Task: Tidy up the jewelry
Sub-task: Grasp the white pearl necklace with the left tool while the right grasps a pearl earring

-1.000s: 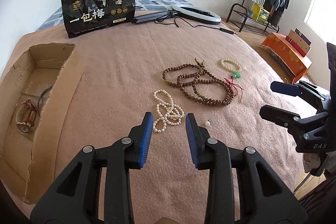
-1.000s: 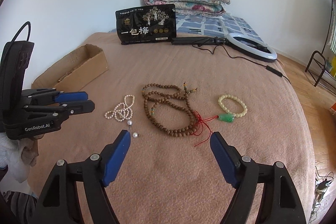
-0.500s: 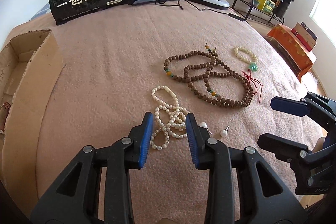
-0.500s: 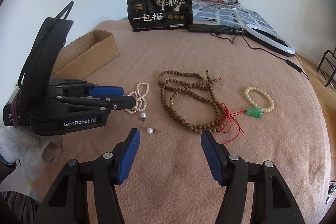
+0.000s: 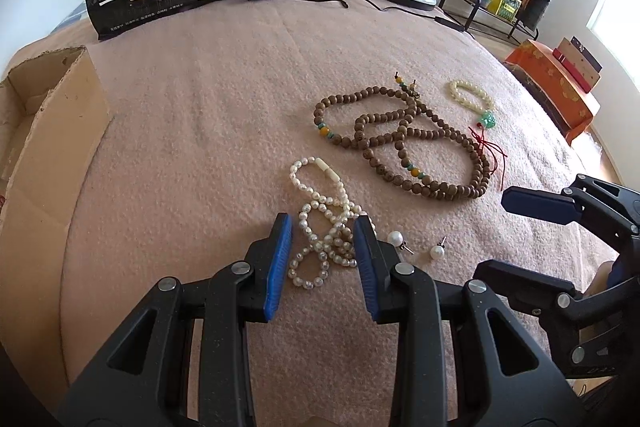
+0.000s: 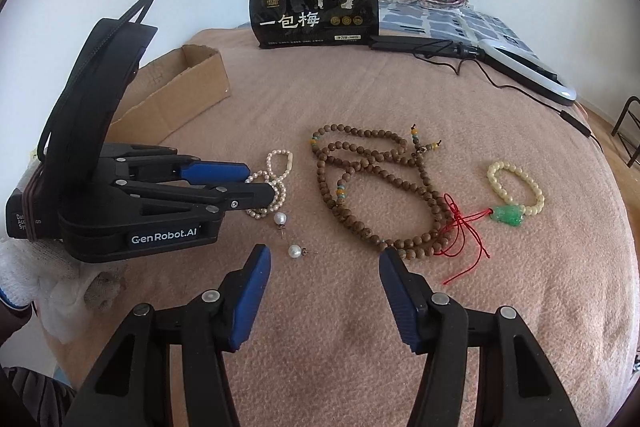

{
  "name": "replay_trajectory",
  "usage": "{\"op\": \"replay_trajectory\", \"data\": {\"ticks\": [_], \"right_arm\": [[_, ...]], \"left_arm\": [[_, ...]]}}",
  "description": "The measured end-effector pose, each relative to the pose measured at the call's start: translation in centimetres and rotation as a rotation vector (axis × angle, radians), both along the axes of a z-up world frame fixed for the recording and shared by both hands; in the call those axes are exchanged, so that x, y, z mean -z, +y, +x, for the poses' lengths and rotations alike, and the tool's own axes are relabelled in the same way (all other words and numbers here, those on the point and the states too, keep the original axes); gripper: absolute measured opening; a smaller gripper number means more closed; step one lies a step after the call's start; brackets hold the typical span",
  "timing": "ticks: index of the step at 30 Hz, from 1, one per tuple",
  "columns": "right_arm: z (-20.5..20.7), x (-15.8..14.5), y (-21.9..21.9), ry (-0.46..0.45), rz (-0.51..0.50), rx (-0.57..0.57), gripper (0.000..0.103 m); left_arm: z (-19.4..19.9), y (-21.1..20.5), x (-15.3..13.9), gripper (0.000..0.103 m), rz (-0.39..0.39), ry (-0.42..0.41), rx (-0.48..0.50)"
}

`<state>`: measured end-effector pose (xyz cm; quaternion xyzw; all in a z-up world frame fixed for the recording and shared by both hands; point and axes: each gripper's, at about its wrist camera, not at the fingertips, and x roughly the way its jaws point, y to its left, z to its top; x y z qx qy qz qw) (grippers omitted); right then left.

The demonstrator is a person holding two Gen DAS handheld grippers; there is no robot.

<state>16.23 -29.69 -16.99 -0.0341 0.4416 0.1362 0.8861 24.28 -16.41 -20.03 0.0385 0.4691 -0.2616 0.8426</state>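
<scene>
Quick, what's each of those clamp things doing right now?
Left gripper: open, jaws straddling the pearl necklace, not squeezing it.
Right gripper: open, holding nothing.

A tangled pearl necklace [image 5: 326,223] lies heaped at lower centre of the left view. Two pearl earrings [image 6: 295,251] rest just to its right, apart. A long brown bead string [image 6: 372,187] coils mid-frame; the pale bracelet [image 6: 516,187] with green charm lies farthest right. The cardboard box [image 6: 180,95] sits upper left.
</scene>
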Motion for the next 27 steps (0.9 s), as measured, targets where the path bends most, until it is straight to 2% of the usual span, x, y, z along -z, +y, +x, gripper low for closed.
{"op": "replay_trajectory", "data": {"ticks": [5, 10, 14, 23, 27], "right_arm": [[-0.1, 0.1, -0.1, 0.003, 0.006, 0.001, 0.059], [0.1, 0.3, -0.3, 0.012, 0.012, 0.004, 0.059], [0.1, 0.6, -0.3, 0.030, 0.015, 0.004, 0.053], [0.5, 0.8, 0.1, 0.039, 0.006, -0.016, 0.052], [1.0, 1.2, 0.8, 0.048, 0.004, -0.029, 0.048]], "left_arm": [[-0.8, 1.2, -0.8, 0.032, -0.026, -0.004, 0.006], [-1.9, 1.1, -0.6, 0.032, 0.010, -0.014, 0.052], [-2.6, 0.2, -0.2, 0.032, 0.062, -0.049, 0.079], [-1.4, -0.5, 0.4, 0.032, 0.075, -0.058, 0.059], [-0.8, -0.4, 0.5, 0.032, 0.074, -0.062, 0.036]]}}
